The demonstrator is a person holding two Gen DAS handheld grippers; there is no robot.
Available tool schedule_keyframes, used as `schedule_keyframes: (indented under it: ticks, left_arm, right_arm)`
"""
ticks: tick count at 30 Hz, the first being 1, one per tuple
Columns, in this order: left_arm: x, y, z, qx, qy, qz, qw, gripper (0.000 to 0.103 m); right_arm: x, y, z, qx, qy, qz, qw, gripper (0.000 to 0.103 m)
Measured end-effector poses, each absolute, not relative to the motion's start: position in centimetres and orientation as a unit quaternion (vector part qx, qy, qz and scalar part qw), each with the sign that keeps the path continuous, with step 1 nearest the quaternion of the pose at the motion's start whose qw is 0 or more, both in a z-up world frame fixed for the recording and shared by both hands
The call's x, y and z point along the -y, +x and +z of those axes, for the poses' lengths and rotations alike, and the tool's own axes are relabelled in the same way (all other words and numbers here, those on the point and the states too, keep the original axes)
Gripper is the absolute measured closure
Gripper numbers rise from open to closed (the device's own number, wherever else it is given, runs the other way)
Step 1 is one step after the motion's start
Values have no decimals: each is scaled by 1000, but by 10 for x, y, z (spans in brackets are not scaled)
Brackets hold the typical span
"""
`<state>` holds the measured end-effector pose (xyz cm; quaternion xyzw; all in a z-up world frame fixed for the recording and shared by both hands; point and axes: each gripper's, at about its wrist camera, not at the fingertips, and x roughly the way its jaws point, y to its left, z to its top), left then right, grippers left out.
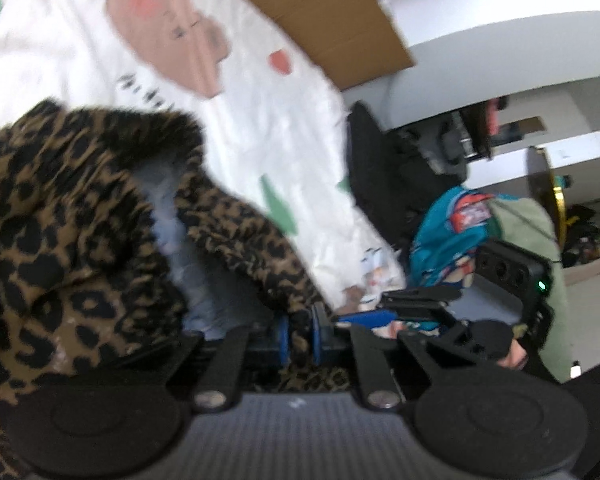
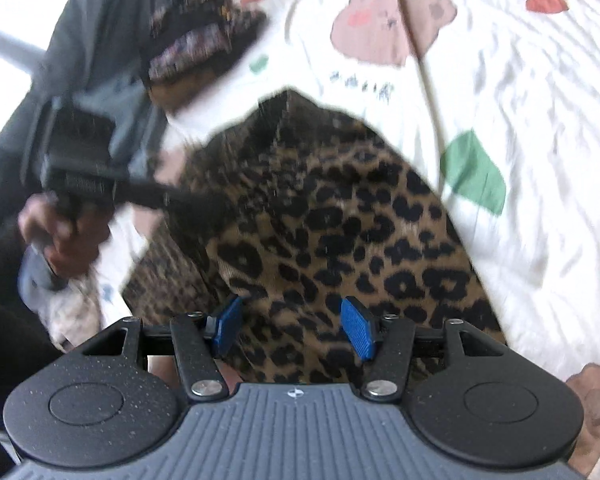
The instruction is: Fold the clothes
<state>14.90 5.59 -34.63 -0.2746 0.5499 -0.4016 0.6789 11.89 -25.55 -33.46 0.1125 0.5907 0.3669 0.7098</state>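
A leopard-print garment (image 1: 72,240) with a pale lining lies bunched on a white patterned bedsheet (image 1: 260,128). My left gripper (image 1: 300,340) is shut on a fold of the leopard garment, its blue pads (image 1: 283,340) pinching the cloth. In the right wrist view the garment (image 2: 340,224) spreads under my right gripper (image 2: 296,328), which is open with its blue pads (image 2: 358,332) apart just above the cloth. The left gripper (image 2: 204,200) also shows there, held in a hand at the garment's left edge.
A cardboard box (image 1: 340,20) sits at the bed's far edge. A teal bag (image 1: 452,236) and a green cloth (image 1: 528,232) lie right of the bed. Another dark patterned garment (image 2: 204,40) lies at the sheet's upper left.
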Motion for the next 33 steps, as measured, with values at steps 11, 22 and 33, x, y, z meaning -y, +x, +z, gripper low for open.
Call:
schedule_keyframes:
  ticks: [11,22,33]
  left_arm:
    - [-29,162,-318,-481,-273,-464,692,93]
    - [-7,198,-301,-465,-229,-488,702,93]
    - [-46,213,-308,-493,-216,-396,744,83]
  right_arm:
    - [253,140,-318,-555,158,393,716,41]
    - [269,174,-329,-545,188,401,712,97]
    - [306,228,-346,-567,198,323,732,101]
